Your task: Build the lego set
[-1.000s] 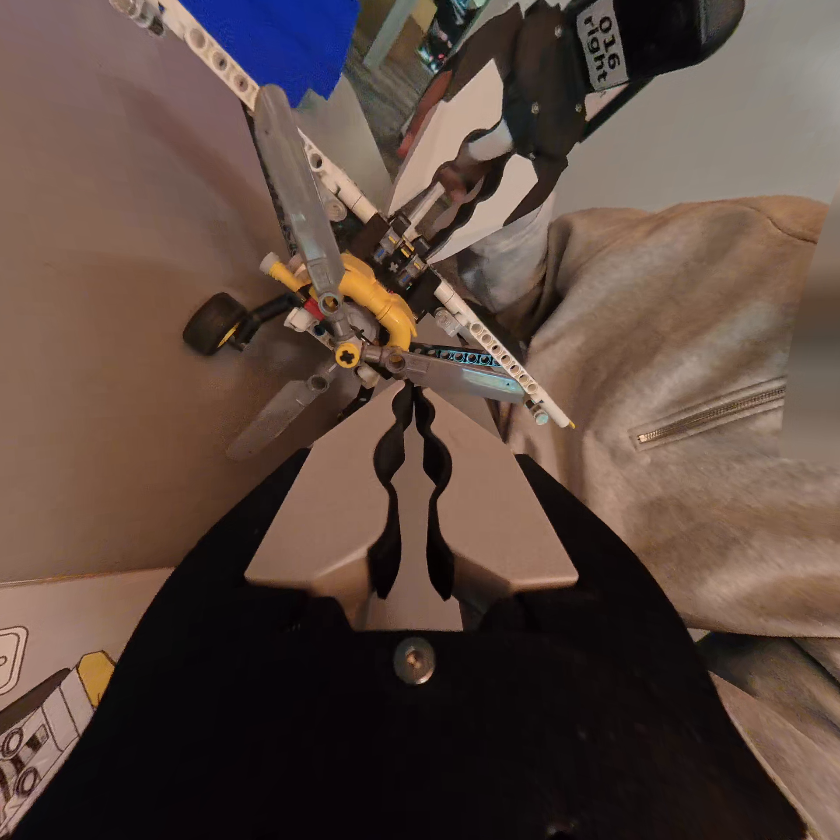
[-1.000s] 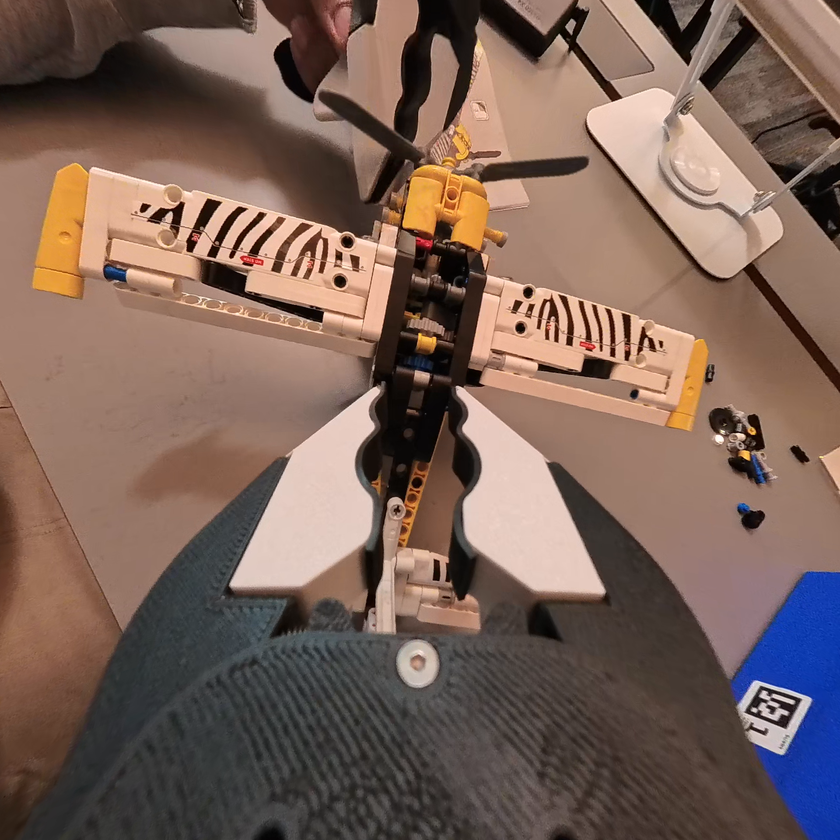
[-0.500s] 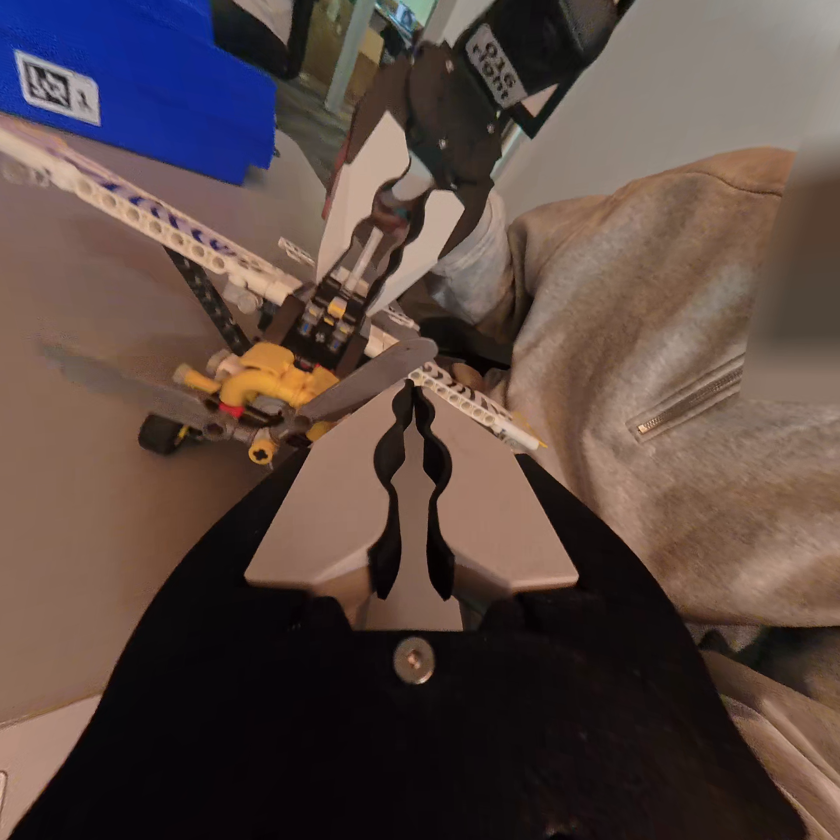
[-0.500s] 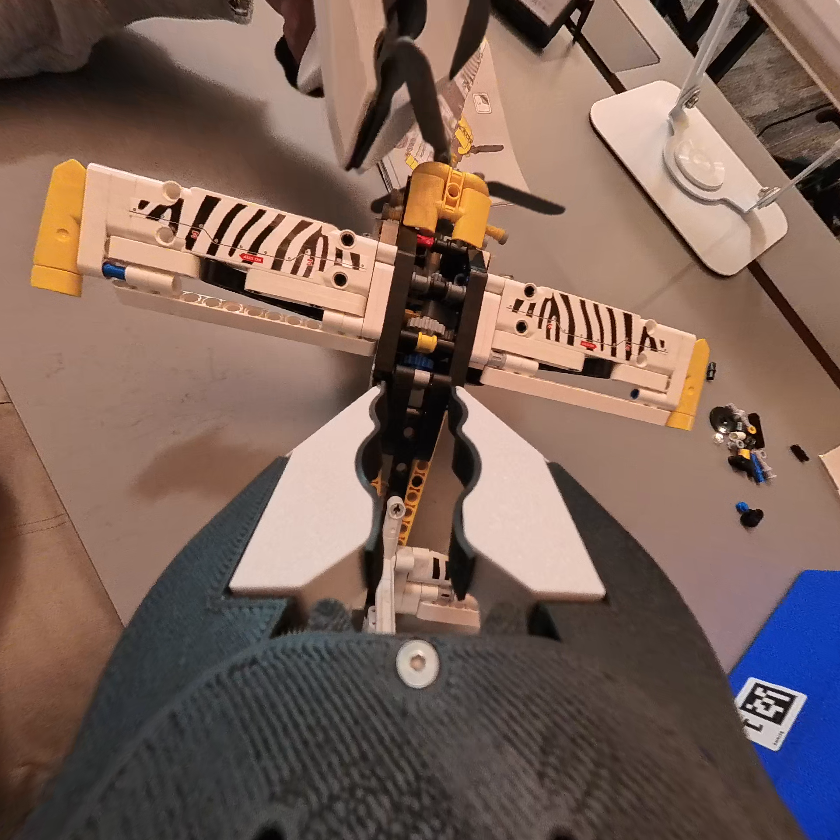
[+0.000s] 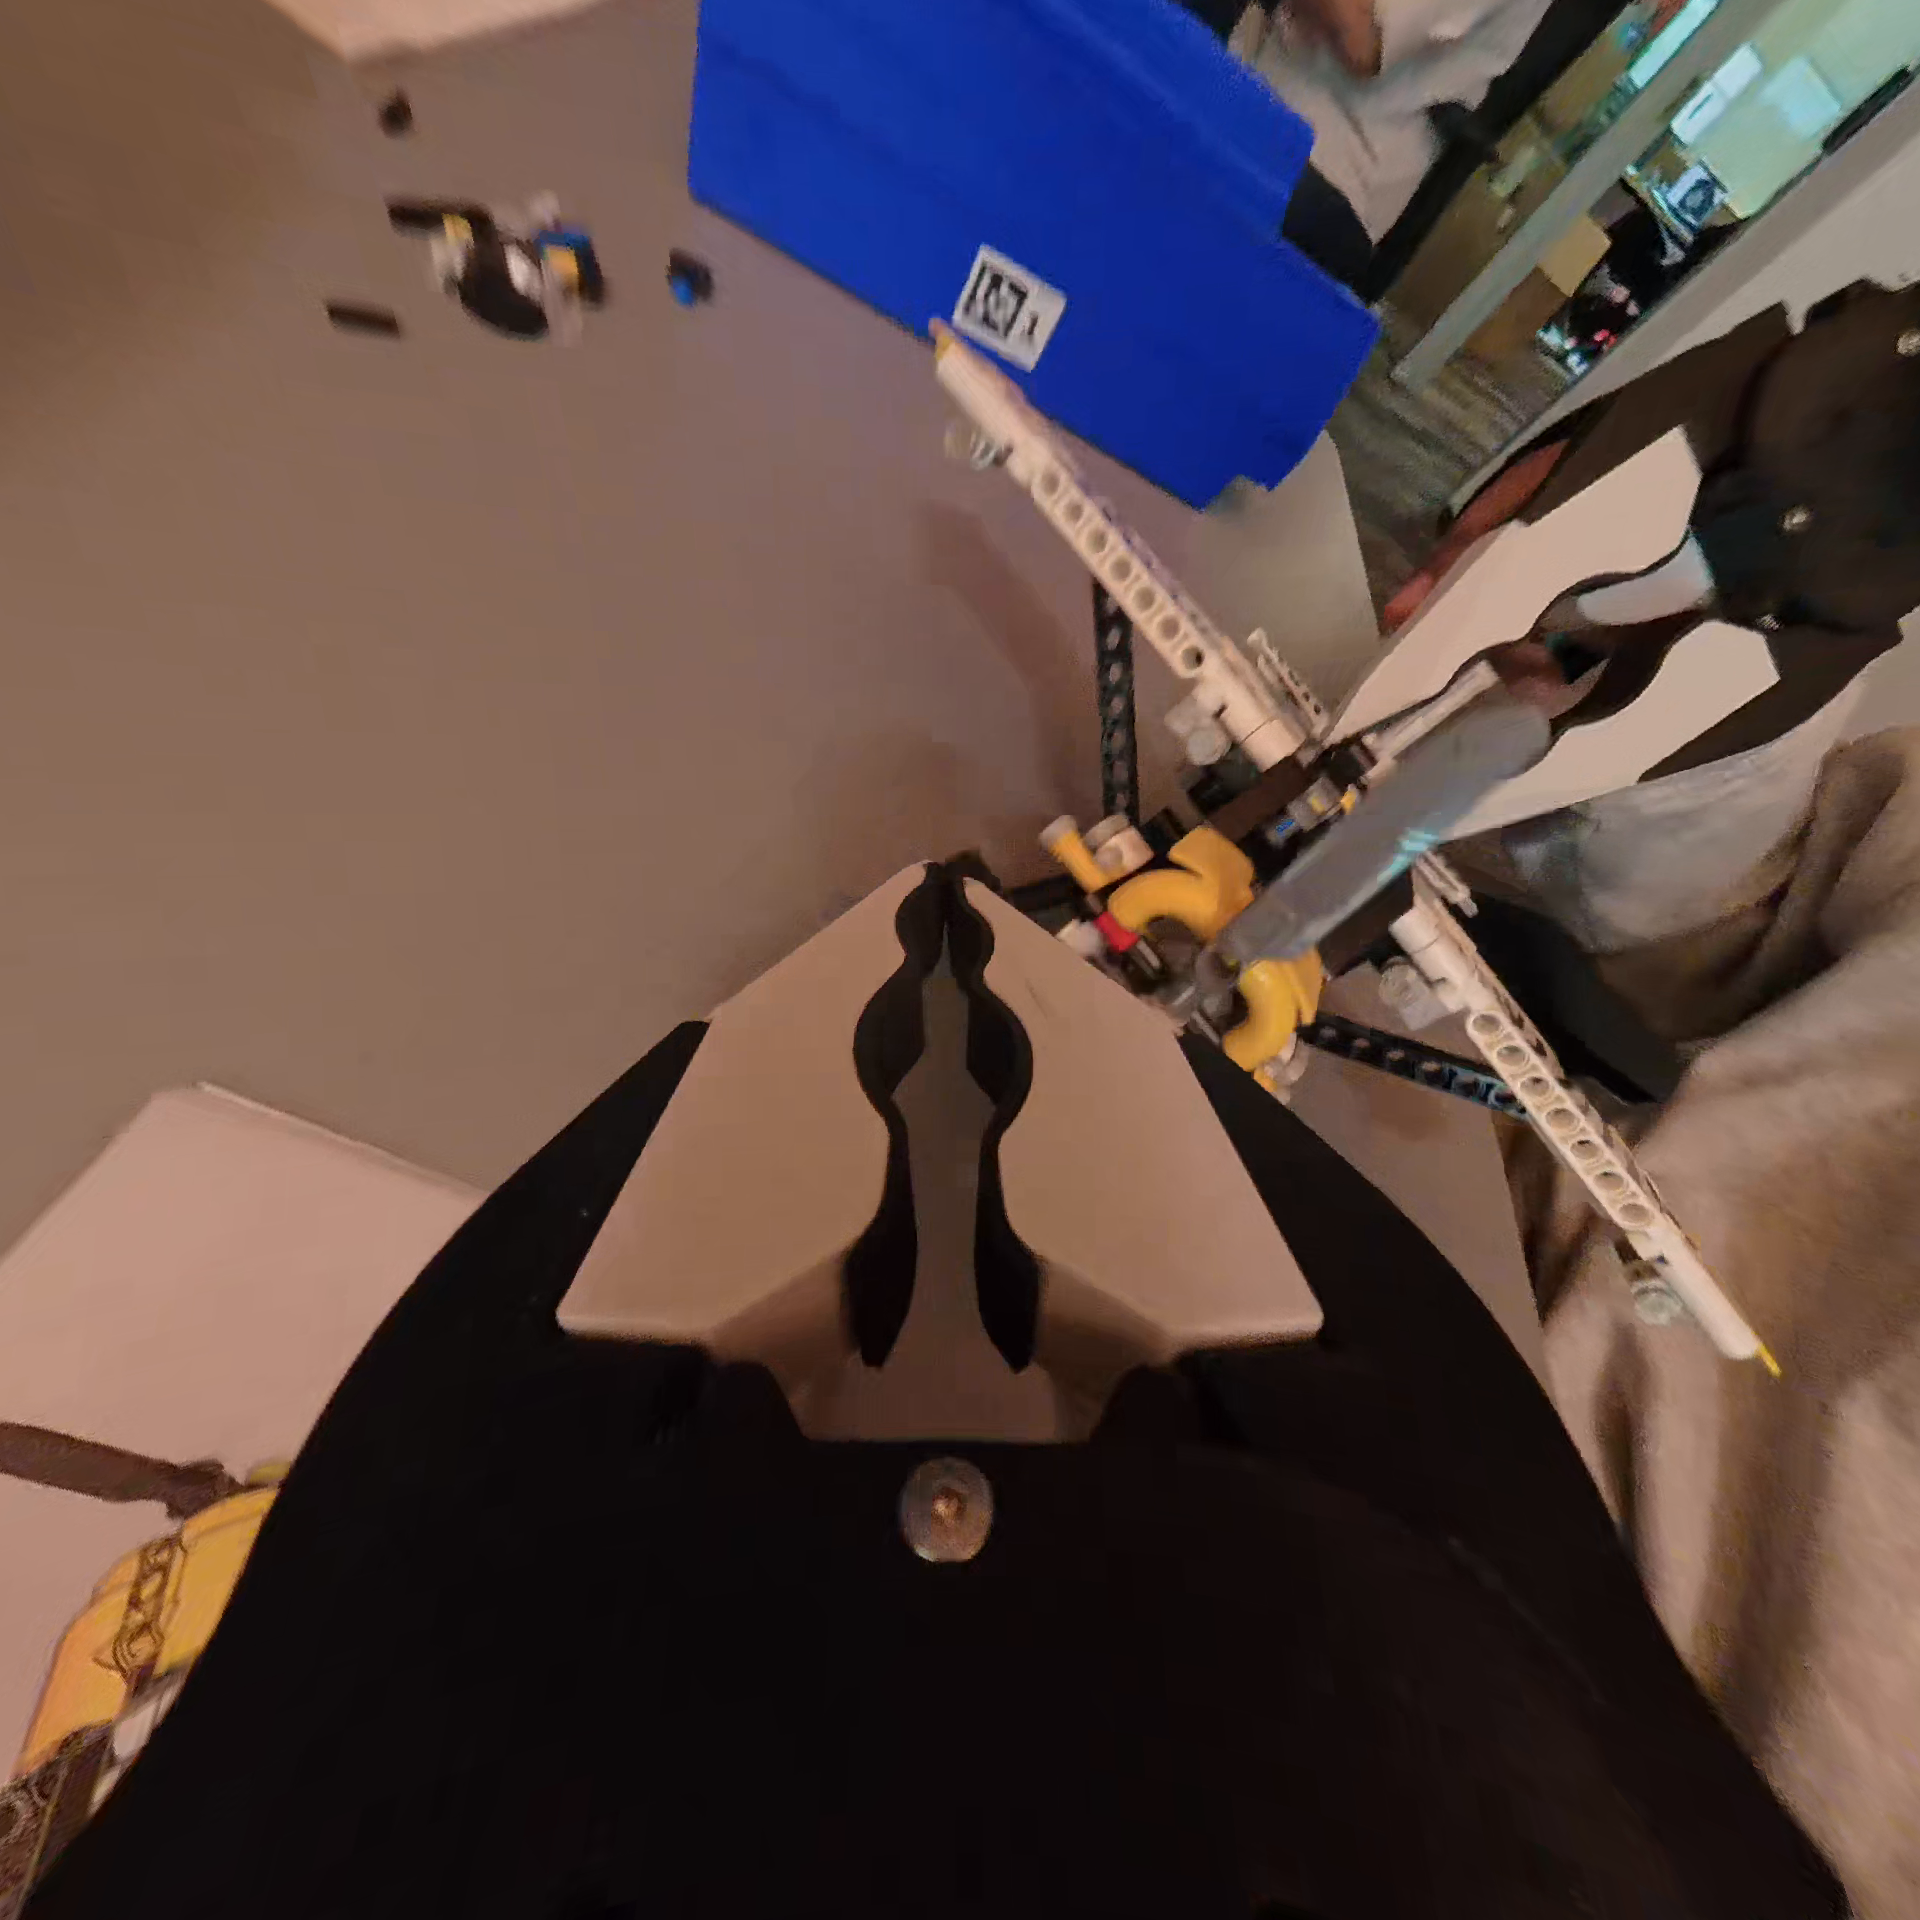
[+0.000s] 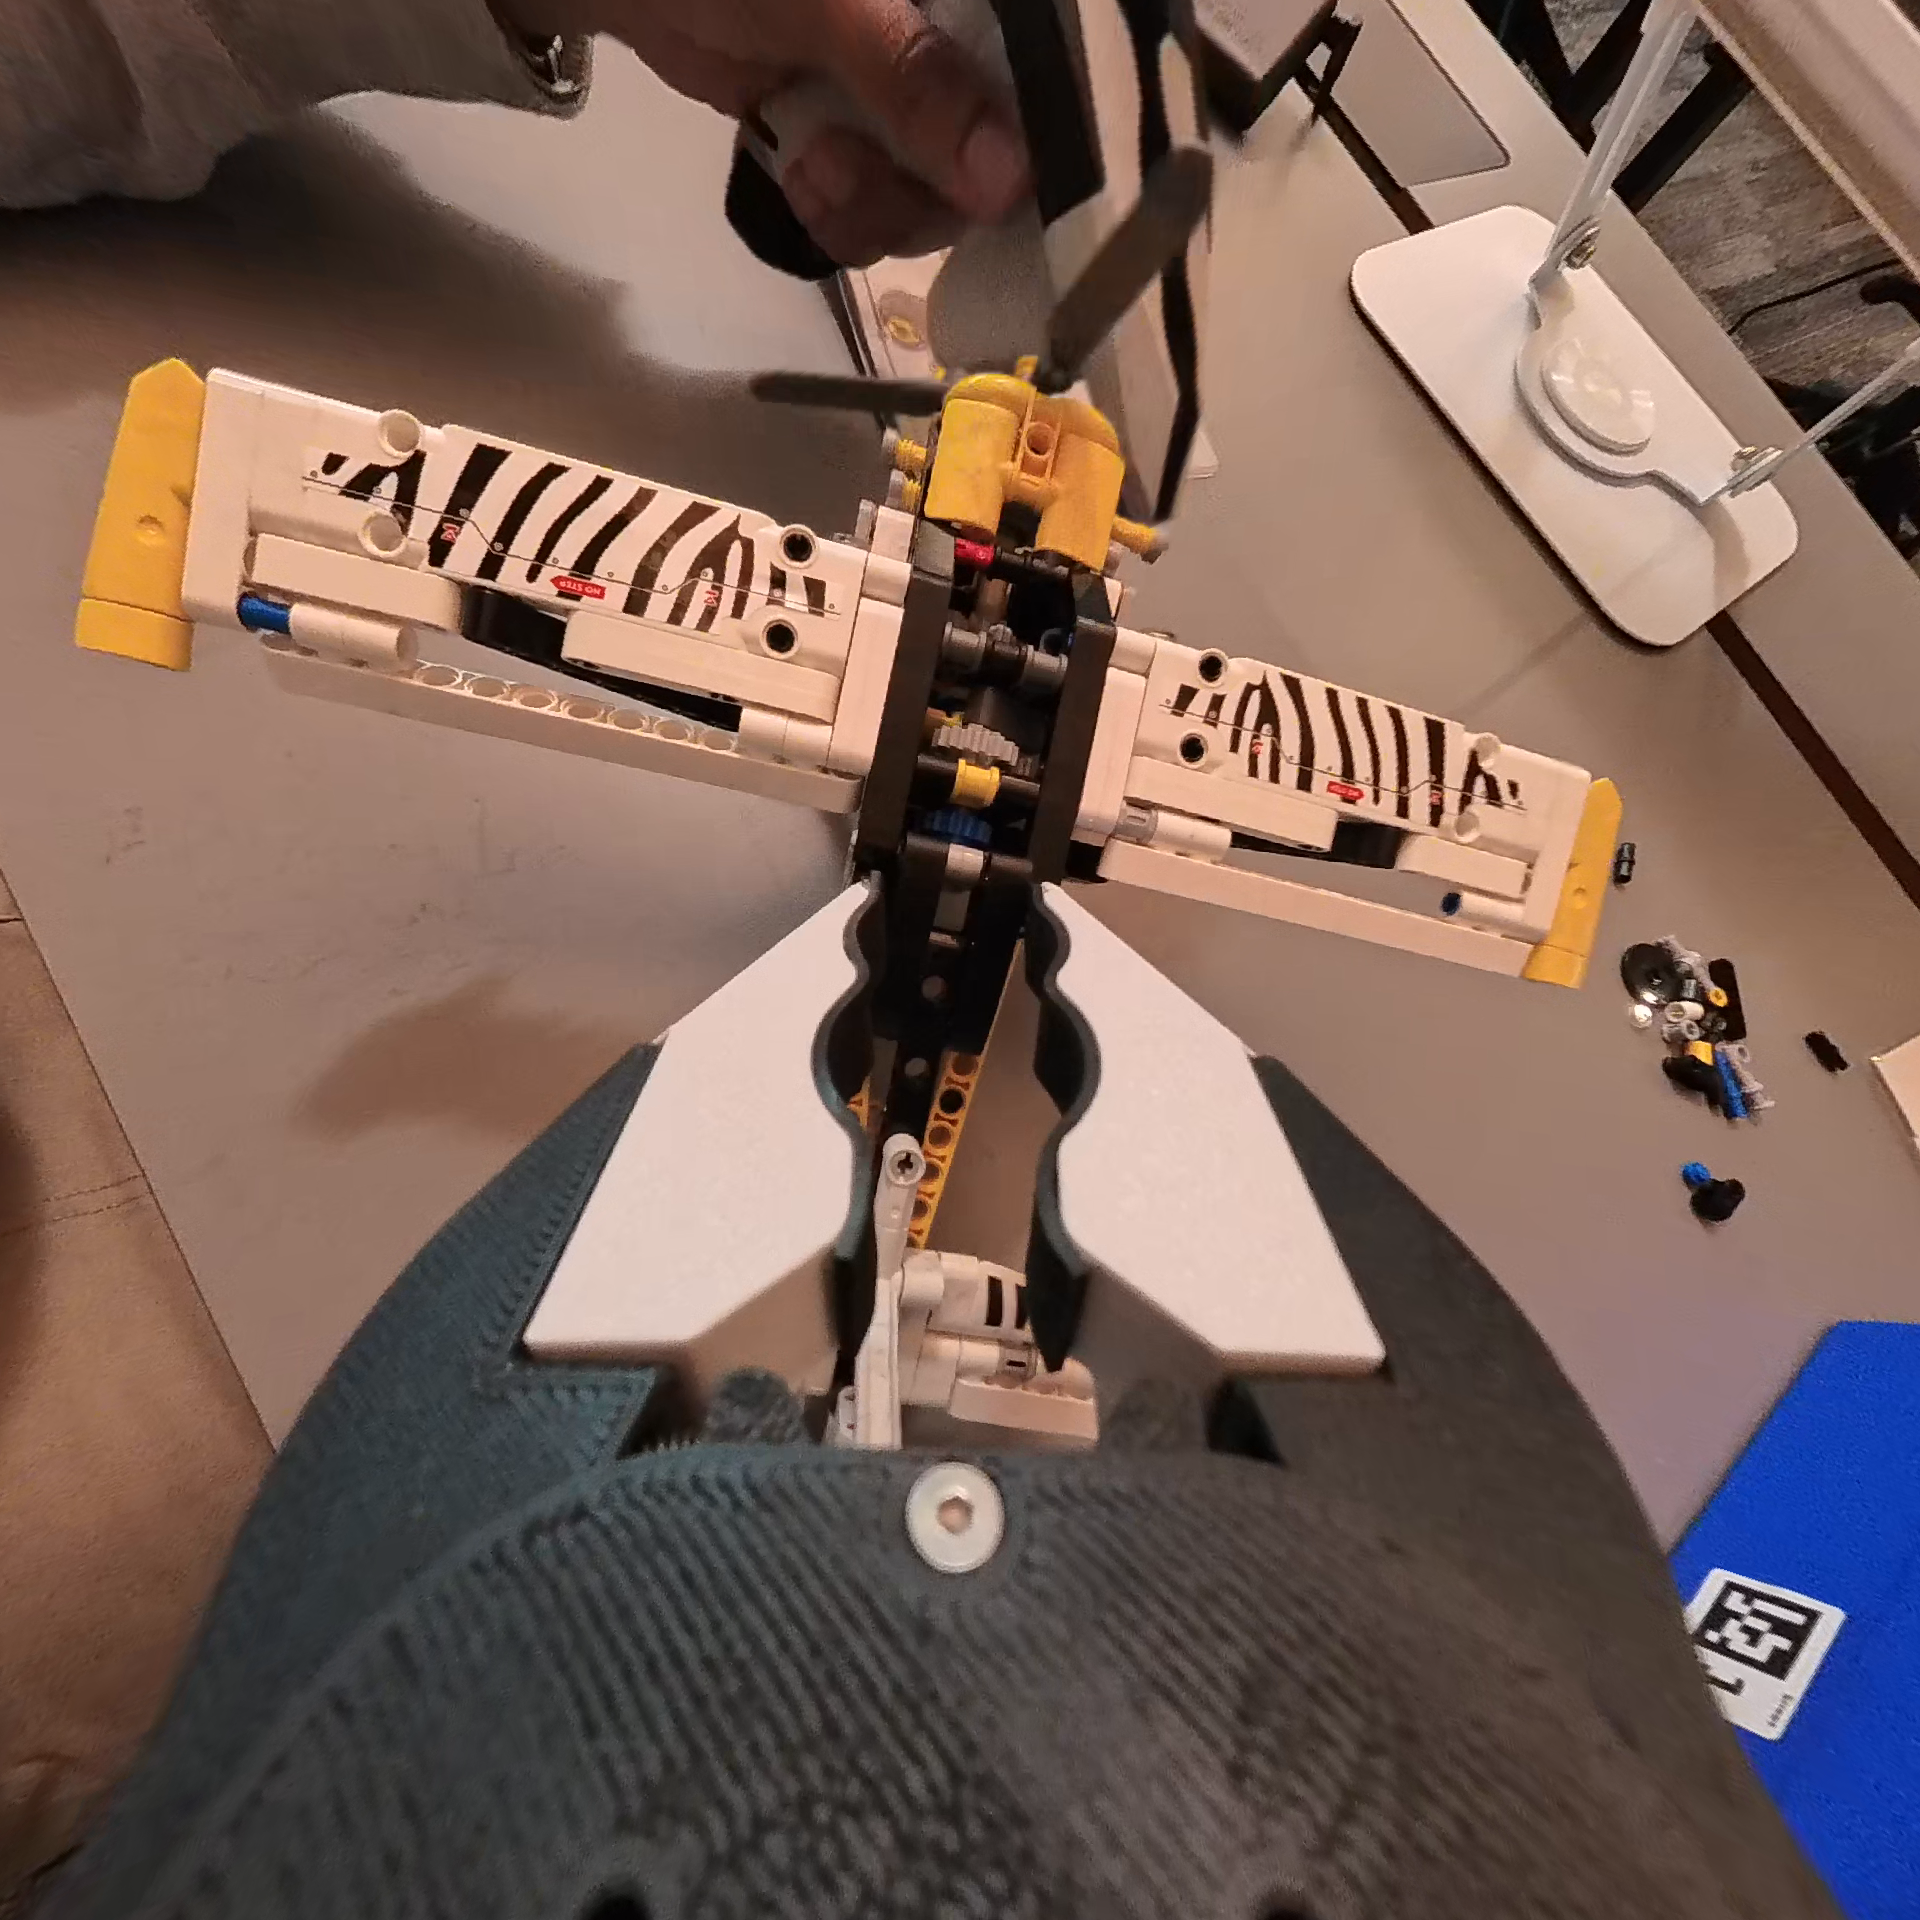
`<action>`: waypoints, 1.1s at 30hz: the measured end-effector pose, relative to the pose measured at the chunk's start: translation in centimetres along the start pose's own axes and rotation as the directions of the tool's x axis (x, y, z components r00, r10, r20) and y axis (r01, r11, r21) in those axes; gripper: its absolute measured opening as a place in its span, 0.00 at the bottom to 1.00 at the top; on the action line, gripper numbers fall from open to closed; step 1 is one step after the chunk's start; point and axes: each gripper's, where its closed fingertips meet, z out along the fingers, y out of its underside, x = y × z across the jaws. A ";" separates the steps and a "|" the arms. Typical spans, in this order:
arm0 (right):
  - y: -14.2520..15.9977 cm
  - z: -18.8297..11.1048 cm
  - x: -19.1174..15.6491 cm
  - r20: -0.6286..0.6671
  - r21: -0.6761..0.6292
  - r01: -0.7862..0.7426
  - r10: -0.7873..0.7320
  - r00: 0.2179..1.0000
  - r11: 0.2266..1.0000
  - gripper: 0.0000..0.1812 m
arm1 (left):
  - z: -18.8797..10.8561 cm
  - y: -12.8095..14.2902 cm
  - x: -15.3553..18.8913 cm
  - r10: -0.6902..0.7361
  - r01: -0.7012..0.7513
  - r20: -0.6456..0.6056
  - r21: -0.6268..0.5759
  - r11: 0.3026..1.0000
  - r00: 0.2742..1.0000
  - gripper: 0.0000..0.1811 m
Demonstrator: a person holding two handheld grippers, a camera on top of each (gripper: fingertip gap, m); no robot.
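The right claw (image 6: 951, 997) clamps the black fuselage of the plane (image 6: 977, 707), holding it above the worktop (image 6: 468, 935). The left claw (image 5: 943, 883), pinched nearly together and empty, sits just beside the yellow nose (image 5: 1184, 894), near the propeller (image 5: 1382, 842). This looks like a late step, checking the propeller. Next the left claw probably must fetch one of the loose parts (image 6: 1694, 1029), opening first.

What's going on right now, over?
Right gripper clamped on plane body. Left gripper shut, empty, beside propeller. Nothing in the way.
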 end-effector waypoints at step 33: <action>-2.2 -3.4 0.9 -0.074 0.183 -0.070 0.085 0.994 0.981 0.08 | -4.0 3.7 7.3 -0.032 -0.067 -0.466 -0.195 0.979 0.884 0.00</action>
